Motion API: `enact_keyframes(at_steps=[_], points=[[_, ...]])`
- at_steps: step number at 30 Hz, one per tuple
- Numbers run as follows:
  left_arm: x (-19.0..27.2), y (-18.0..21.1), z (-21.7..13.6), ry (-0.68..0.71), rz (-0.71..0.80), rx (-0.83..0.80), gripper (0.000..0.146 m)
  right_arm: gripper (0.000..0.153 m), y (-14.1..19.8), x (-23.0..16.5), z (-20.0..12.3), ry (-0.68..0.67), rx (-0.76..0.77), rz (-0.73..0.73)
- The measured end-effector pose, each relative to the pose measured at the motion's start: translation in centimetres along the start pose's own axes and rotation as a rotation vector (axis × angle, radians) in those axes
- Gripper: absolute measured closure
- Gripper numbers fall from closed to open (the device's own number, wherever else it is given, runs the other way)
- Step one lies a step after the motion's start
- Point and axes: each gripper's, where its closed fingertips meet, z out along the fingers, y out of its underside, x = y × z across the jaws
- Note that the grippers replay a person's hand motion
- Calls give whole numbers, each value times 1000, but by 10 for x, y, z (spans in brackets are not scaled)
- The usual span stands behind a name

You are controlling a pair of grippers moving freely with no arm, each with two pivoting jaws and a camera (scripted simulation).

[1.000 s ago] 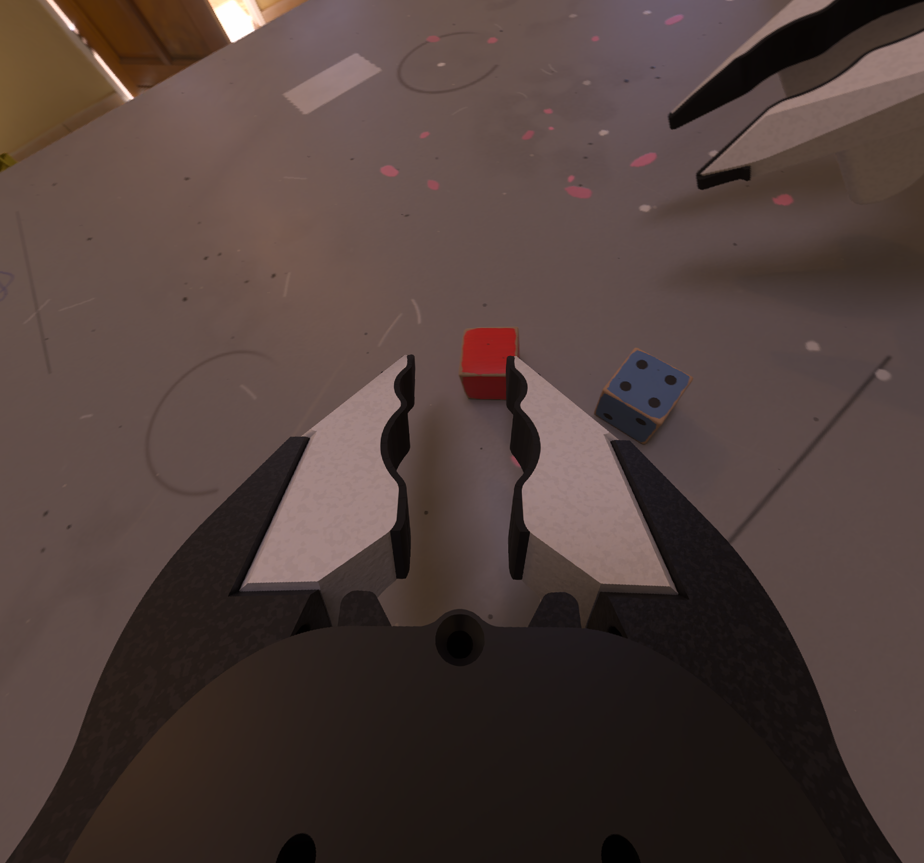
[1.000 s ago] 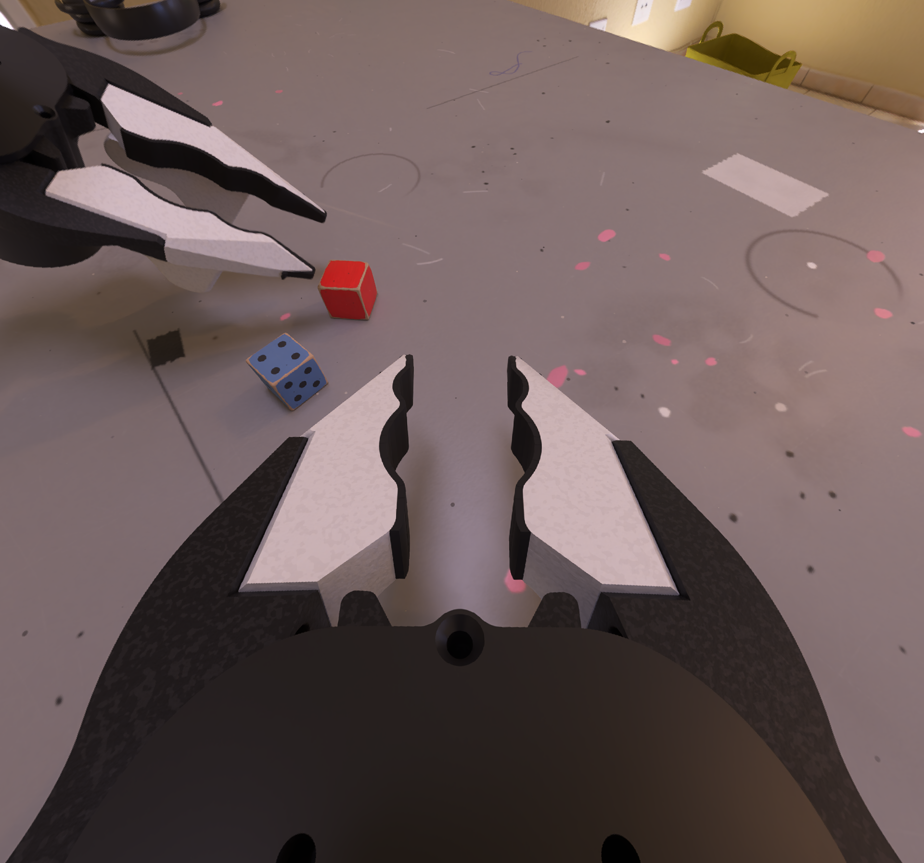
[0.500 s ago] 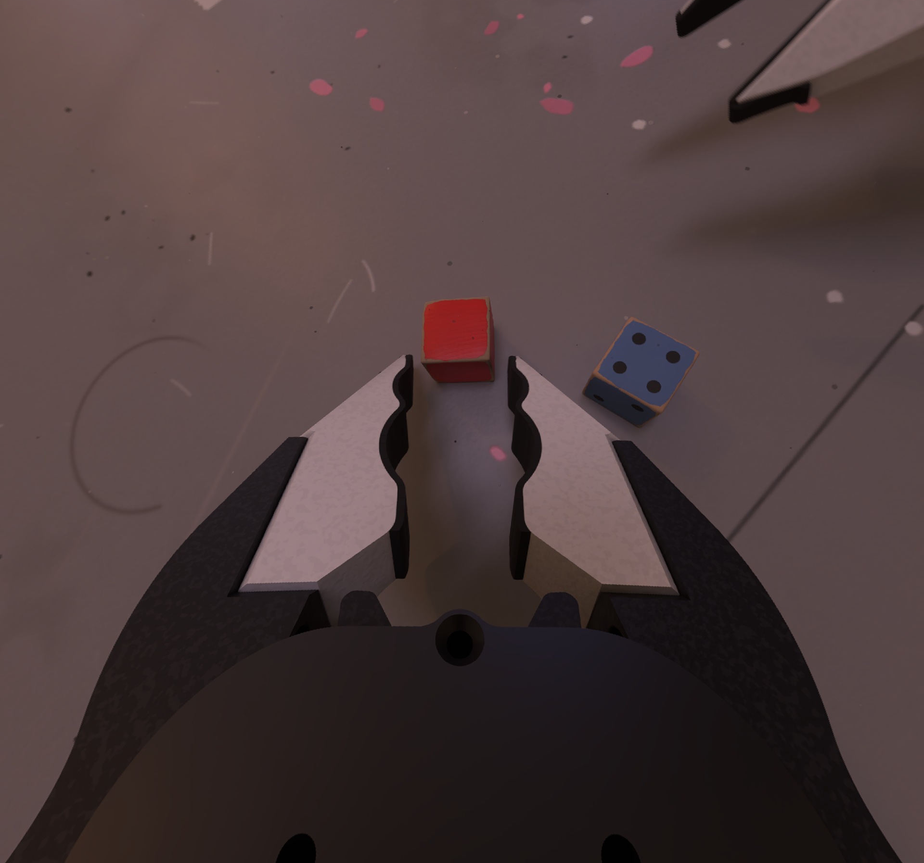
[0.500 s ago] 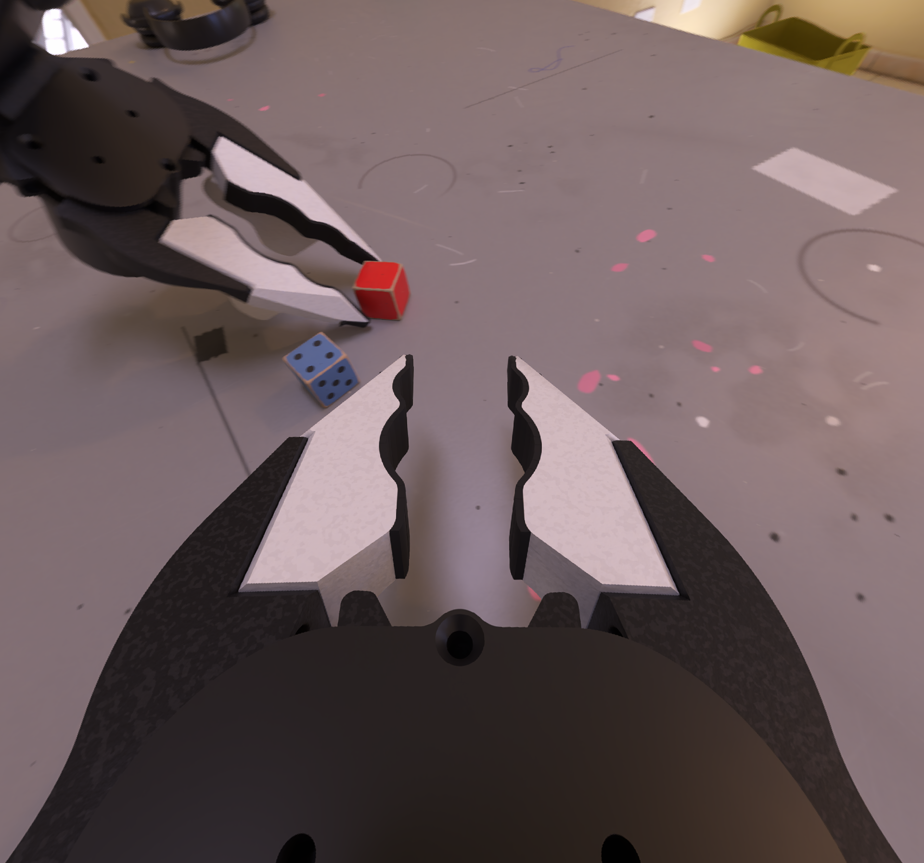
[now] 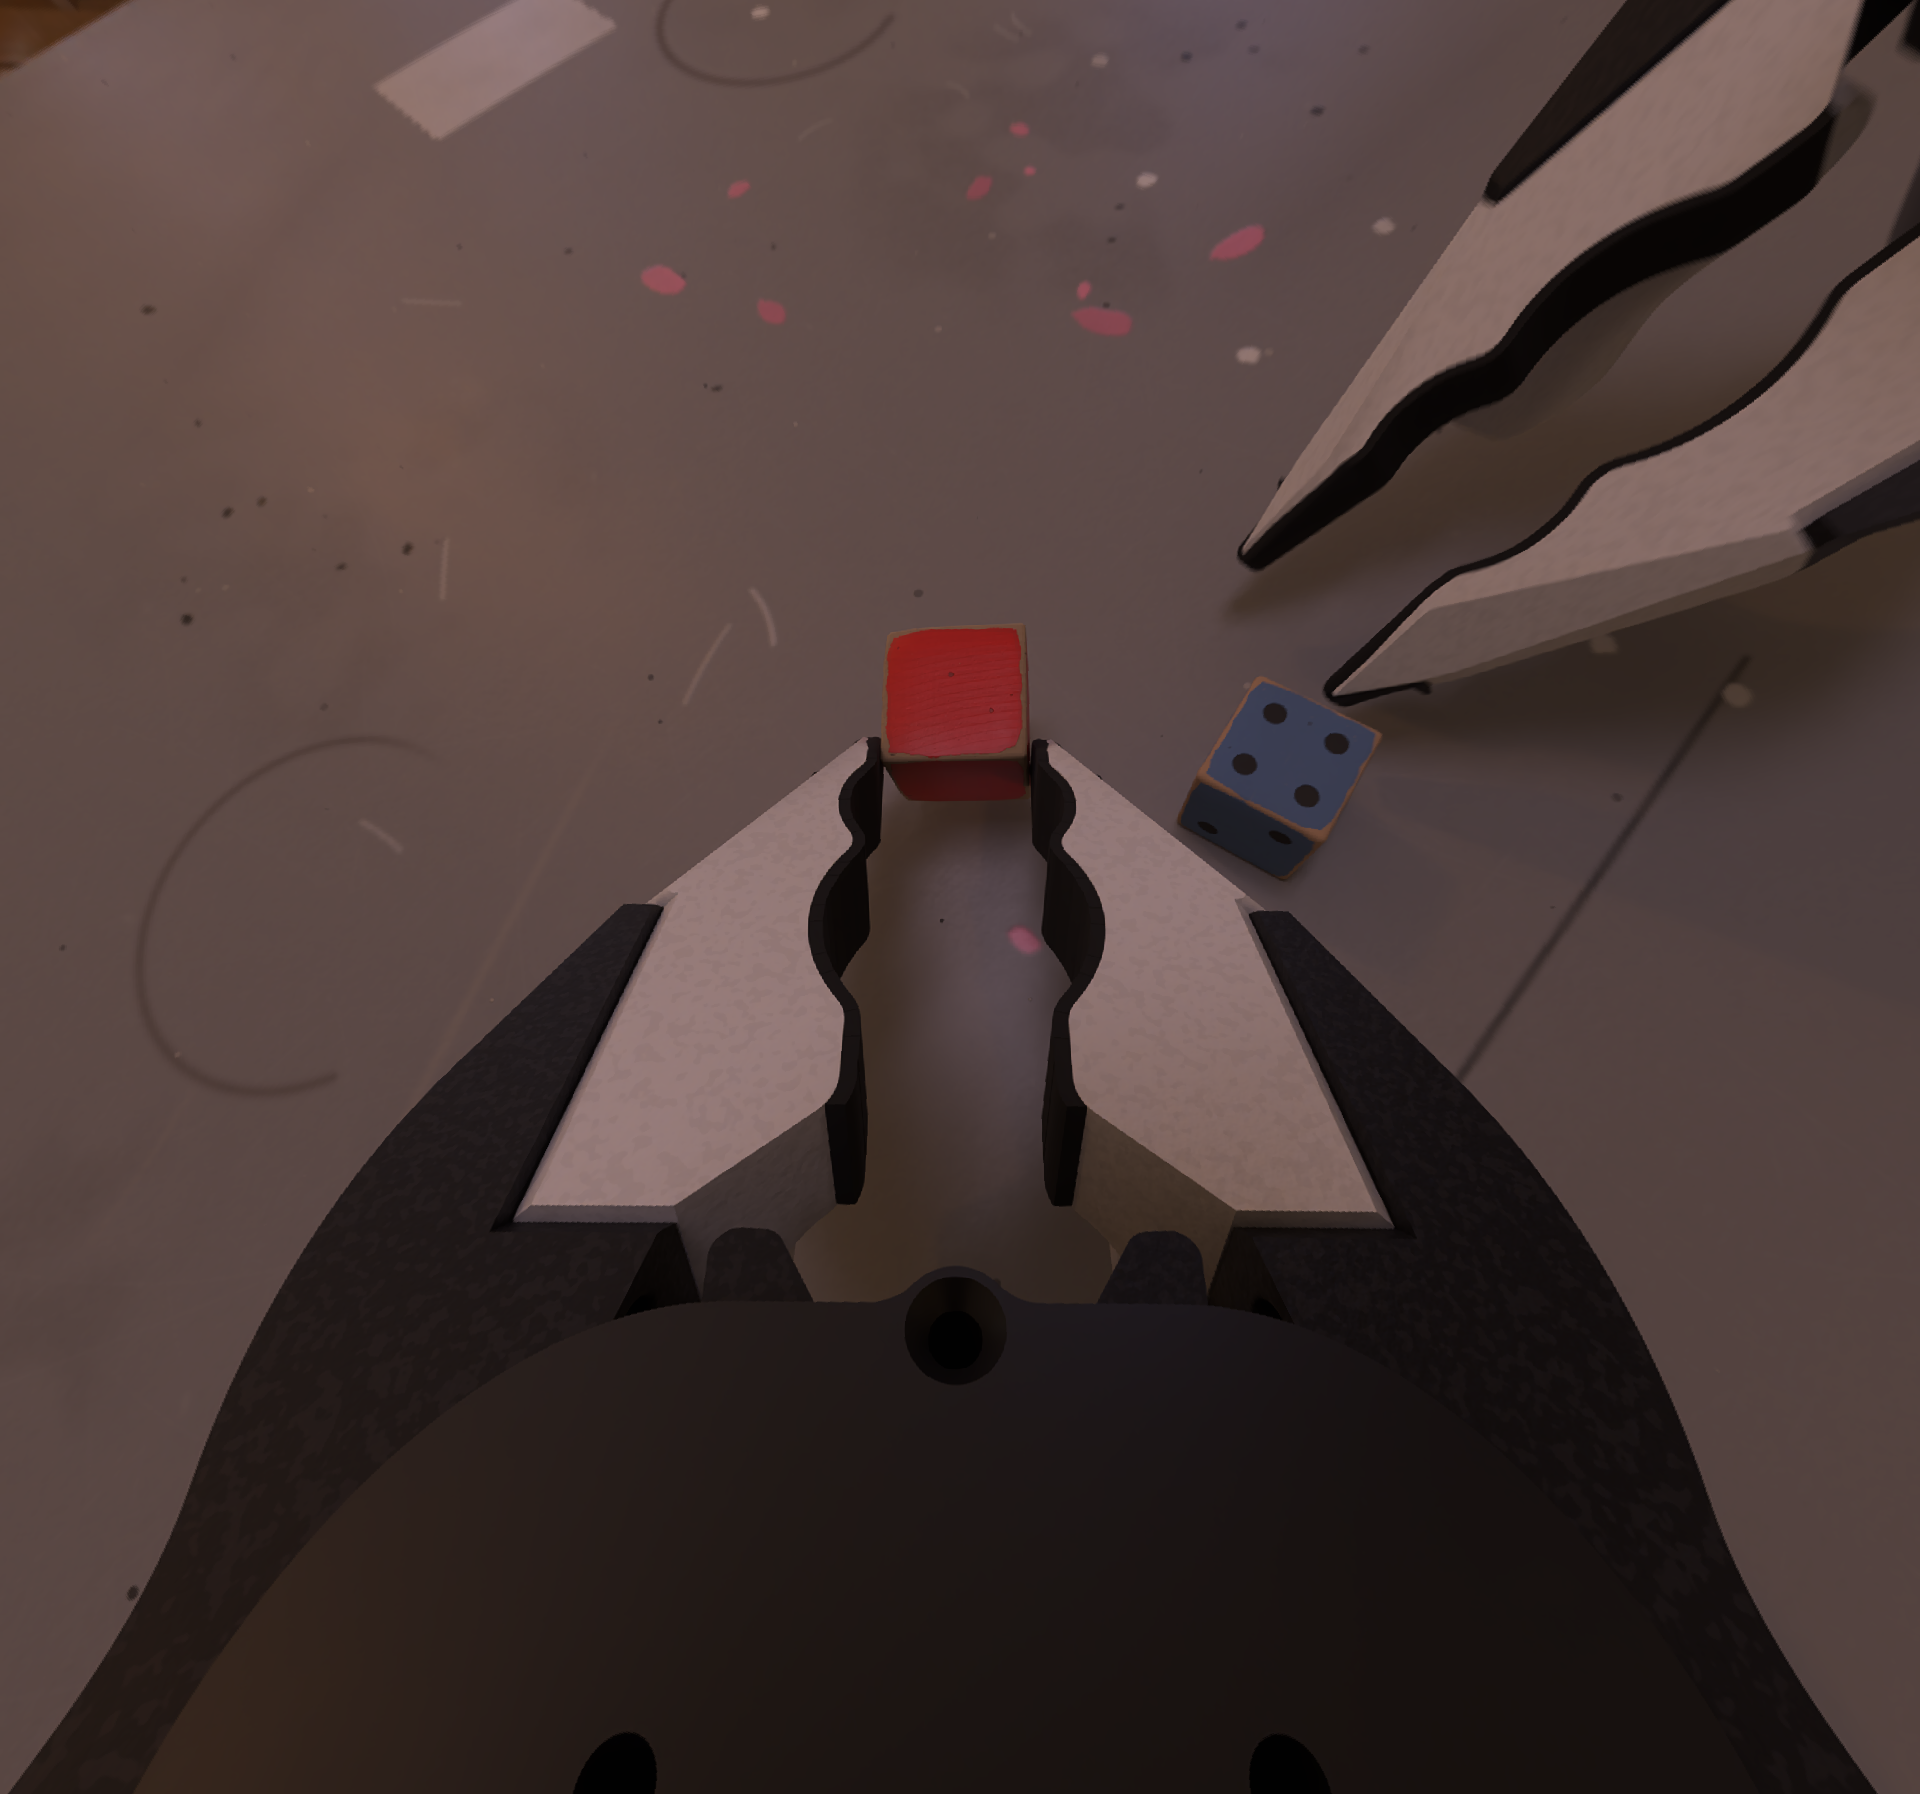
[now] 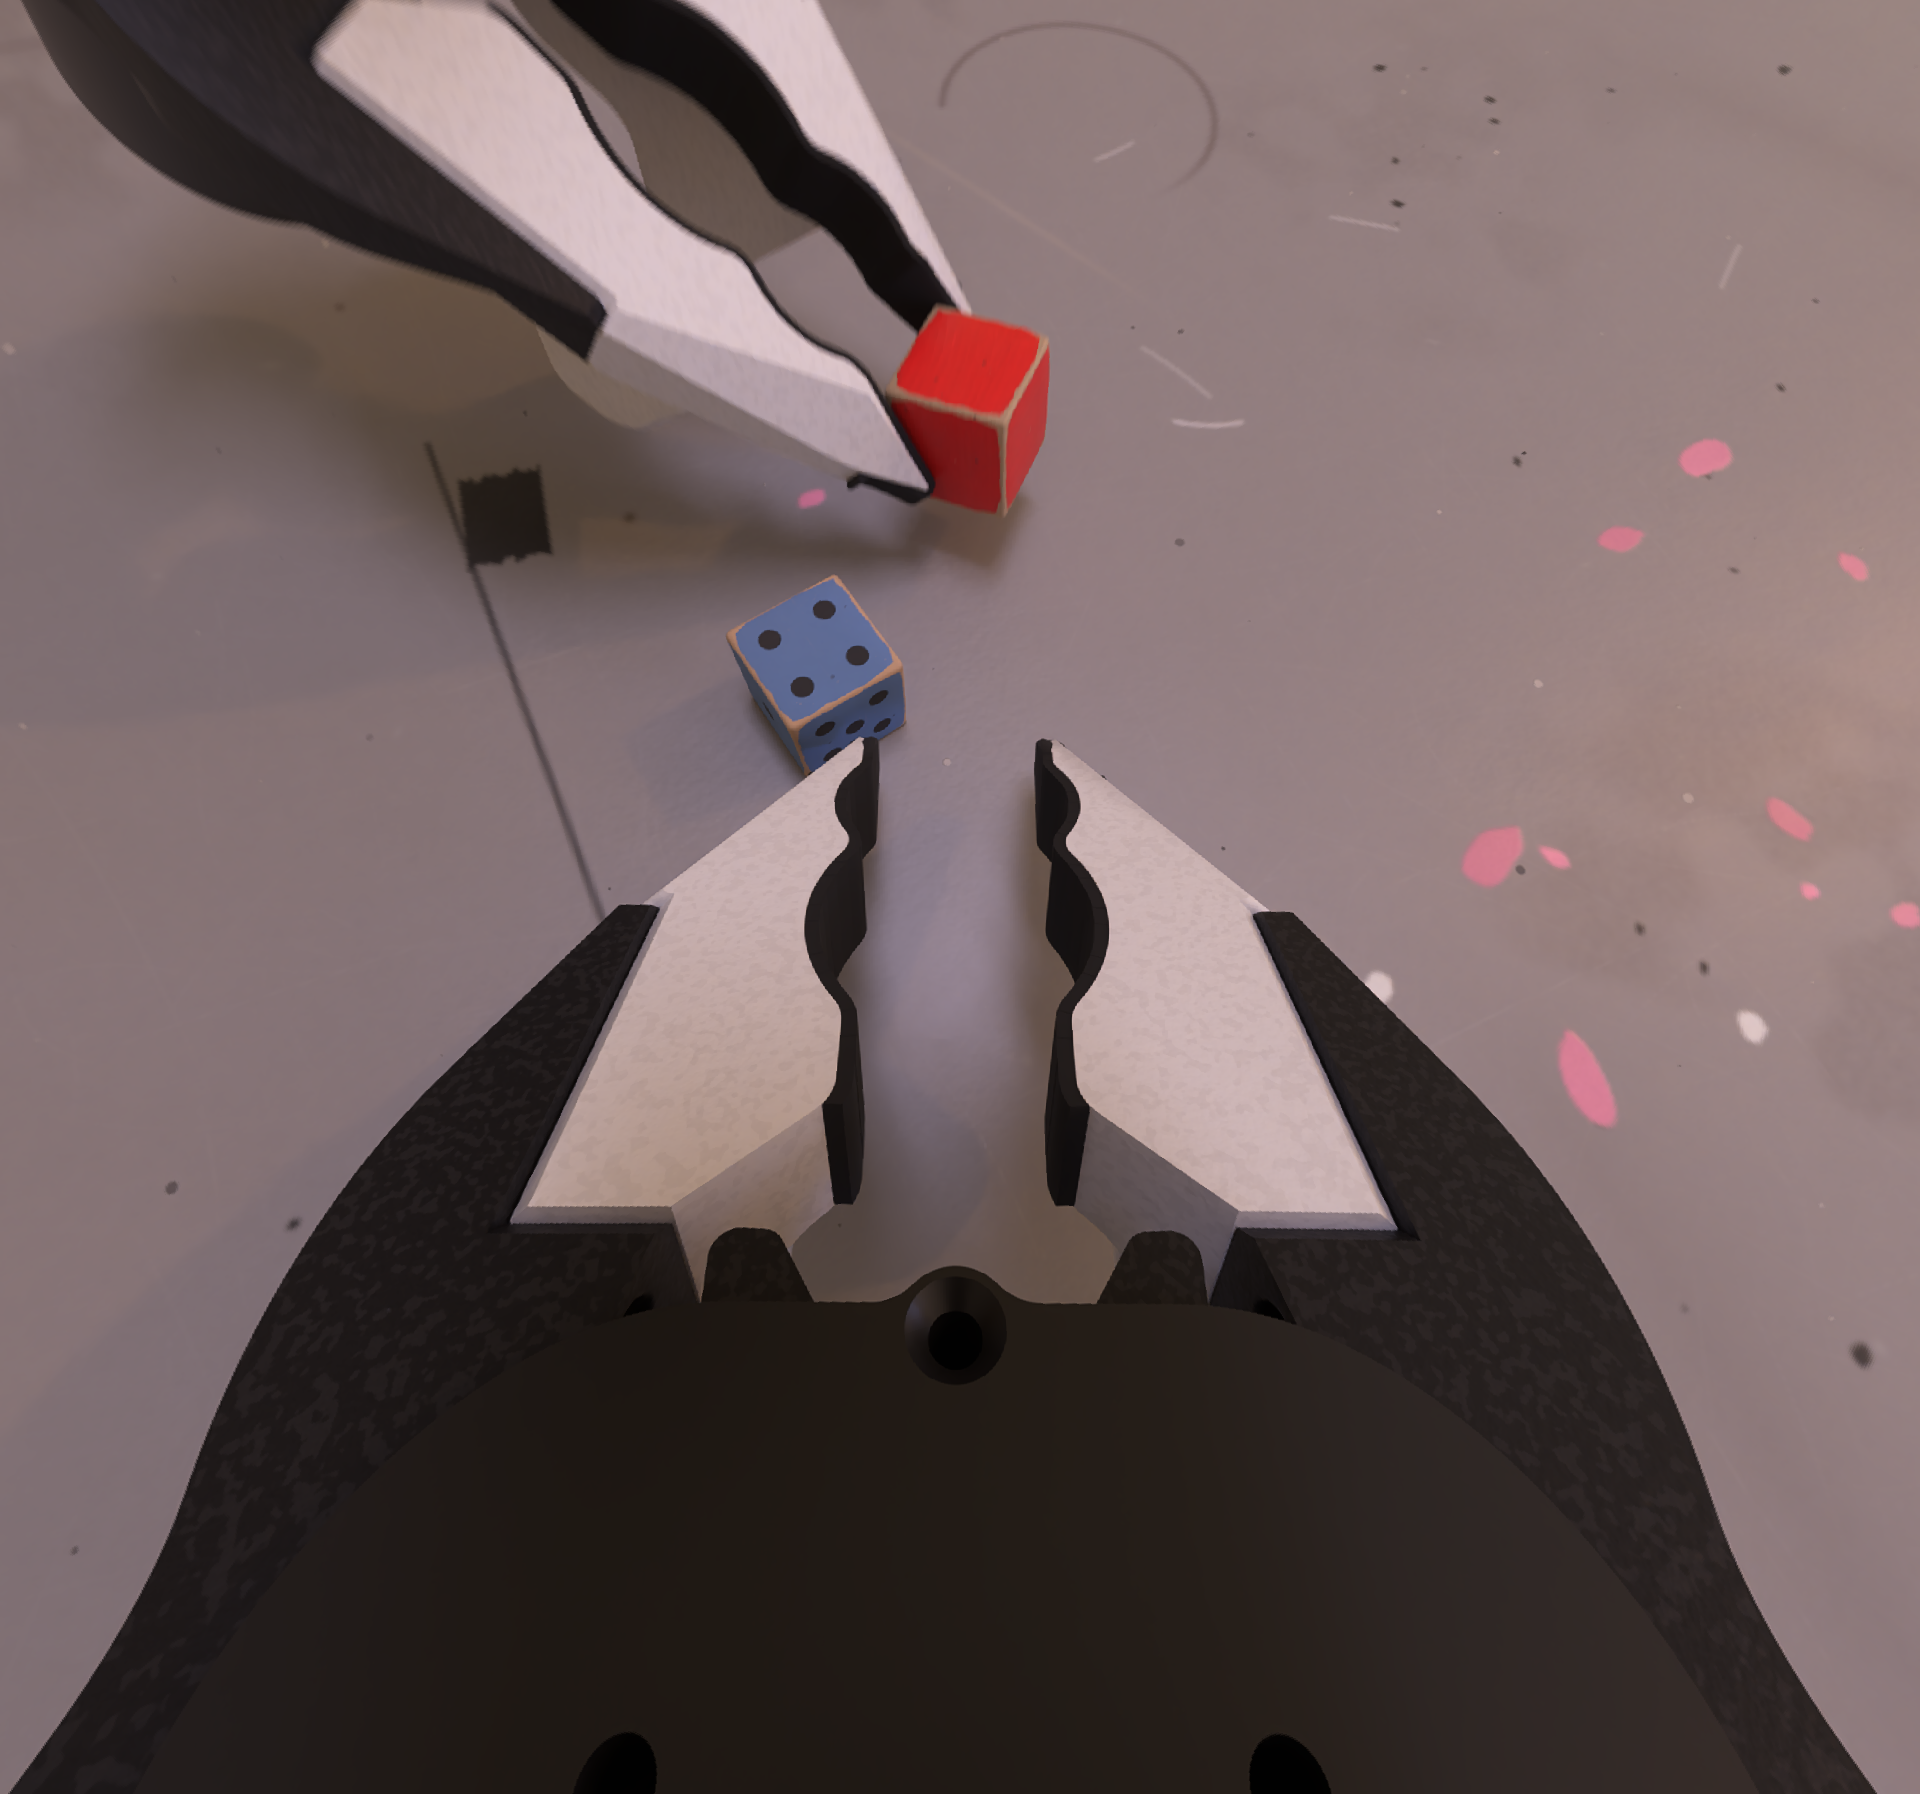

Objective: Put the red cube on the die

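Note:
The red cube [image 5: 954, 705] sits between the fingertips of my left gripper [image 5: 955, 745], which is shut on it; both tips touch its sides. In the right wrist view the cube [image 6: 977, 409] is at the tips of the left gripper [image 6: 935, 404]; I cannot tell if it is clear of the table. The blue die [image 5: 1283, 768] rests on the table just right of the cube, a four-dot face up. My right gripper [image 6: 956, 747] is open and empty, with the die [image 6: 816, 653] just ahead of its left fingertip. It also shows in the left wrist view [image 5: 1288, 627], close beyond the die.
The grey table [image 5: 416, 497] has pink paint spots, pencil circles and a thin dark line. A white tape patch [image 5: 494, 61] lies far off and a small black patch [image 6: 502, 515] lies left of the die.
My left gripper has moved forward and now has the red cube between its fingertips. My right gripper has come much closer to the die and the cube.

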Motion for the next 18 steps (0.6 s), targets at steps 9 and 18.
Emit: enact_keyframes(at_steps=[9,18], points=[[30,-18,-29,178,103,94,118,123,0,-18,-1,-64,4,-92],[24,-14,-24,128,139,84,118,122,-8,-10,-15,-82,73,-28]])
